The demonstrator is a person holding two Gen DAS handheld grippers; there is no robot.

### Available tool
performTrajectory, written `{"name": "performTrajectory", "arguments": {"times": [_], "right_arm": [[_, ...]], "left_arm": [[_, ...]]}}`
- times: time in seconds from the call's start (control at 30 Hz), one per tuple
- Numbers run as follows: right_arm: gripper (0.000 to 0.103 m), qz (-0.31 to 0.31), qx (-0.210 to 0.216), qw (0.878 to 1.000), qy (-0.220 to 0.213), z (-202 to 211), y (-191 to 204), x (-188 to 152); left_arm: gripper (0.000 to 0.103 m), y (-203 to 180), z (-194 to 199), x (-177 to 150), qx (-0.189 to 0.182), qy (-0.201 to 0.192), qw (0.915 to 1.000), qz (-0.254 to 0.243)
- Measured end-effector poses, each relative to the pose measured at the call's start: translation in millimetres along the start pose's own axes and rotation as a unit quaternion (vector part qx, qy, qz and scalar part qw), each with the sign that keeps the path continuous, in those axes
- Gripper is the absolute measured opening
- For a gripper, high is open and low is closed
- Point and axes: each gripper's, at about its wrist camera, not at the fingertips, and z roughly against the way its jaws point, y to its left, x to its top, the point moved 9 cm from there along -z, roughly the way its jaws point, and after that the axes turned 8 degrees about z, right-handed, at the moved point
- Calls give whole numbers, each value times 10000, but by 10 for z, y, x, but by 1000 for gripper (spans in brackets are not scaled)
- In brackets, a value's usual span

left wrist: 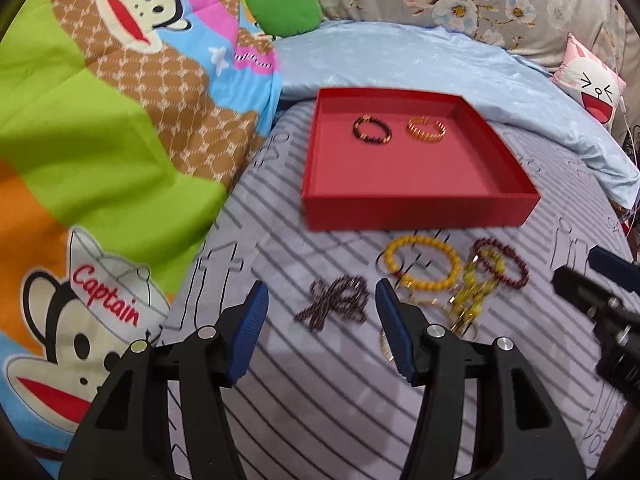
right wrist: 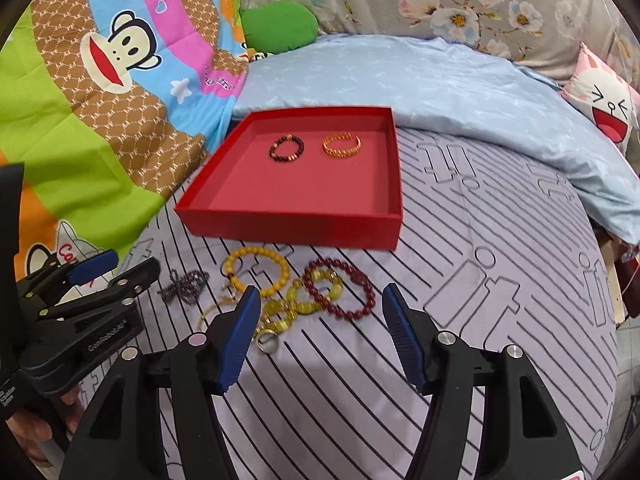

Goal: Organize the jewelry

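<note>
While both tools hung over the striped bedsheet (right wrist: 460, 280) with nothing between their pads, most of the jewelry lay loose on the sheet just in front of the red tray (right wrist: 288, 224). The left gripper (left wrist: 320, 312) stood wide, its fingers framing the dark bead strand (left wrist: 334, 304), and the right gripper (right wrist: 316, 312) stood equally wide above the dark red bracelet (right wrist: 340, 292). Inside the tray, toward its far edge, a dark beaded bracelet (right wrist: 286, 147) and a gold cuff (right wrist: 341, 145) rested side by side, apart from each other. The main risk, as I judged it, lay in the tangle: the yellow bead bracelet (right wrist: 256, 274), a yellow-green stone piece (right wrist: 296, 304), thin gold chains and a ring (right wrist: 267, 340) overlapped the dark red bracelet, so a pinch on one piece could drag its neighbours along or drop them short of the tray. The soft sheet might also bunch under the pads, and the fine dark strand looked easy to miss or to snag. With the two grippers close together near the sheet's front edge, their fingers could collide if both closed on the heap at once. Around the work, a cartoon monkey quilt (left wrist: 100, 140) crowded the sheet's left edge, a pale blue quilt (right wrist: 440, 80) lay behind the tray, touching its far edge, and a green cushion (right wrist: 280, 24) and a pink pillow (left wrist: 592, 88) sat well clear; none blocked the short path to the tray.
</note>
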Motion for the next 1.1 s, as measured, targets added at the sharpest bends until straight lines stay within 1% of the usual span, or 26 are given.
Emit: {"name": "performTrajectory", "arguments": {"times": [0.13,0.27,0.37,0.5,0.6,0.7,0.8,0.87,0.9,0.97,1.03,1.07,1.1], "right_arm": [[61,-23,-65,9999,114,-63,-50,-152],[61,-66,-41,9996,282,-158,-56,-283],[61,-72,-10,9993,357,-210,-32,-340],[61,-57,2,9993,377,-235,-19,-351],[61,-78,12,9992,400,-260,-30,-345],[61,-103,14,9991,421,-282,-49,-343],[61,-118,0,9990,437,-306,-83,-334],[61,-142,-5,9989,454,-334,-110,-334],[61,-151,-6,9988,466,-353,-119,-331],[61,-174,-11,9986,491,-400,-143,-328],[60,-180,-9,9985,508,-440,-155,-320],[59,-179,-3,9985,510,-452,-159,-313],[59,-171,8,9985,511,-471,-157,-302]], "left_arm": [[53,192,-99,-231,93,122,9998,81],[53,332,-201,-372,88,283,9990,340],[53,346,-242,-369,12,314,9985,444],[53,296,-272,-299,-80,272,9985,466],[53,232,-325,-254,-122,264,9988,386],[52,196,-414,-248,-174,353,9985,373],[42,180,-477,-259,-342,470,9972,464],[29,161,-503,-274,-453,548,9963,490],[26,155,-509,-275,-484,560,9960,493],[14,142,-513,-272,-545,565,9957,492],[6,116,-526,-269,-683,625,9943,522],[3,110,-527,-264,-707,626,9941,529],[3,105,-533,-255,-719,624,9942,510]]}}
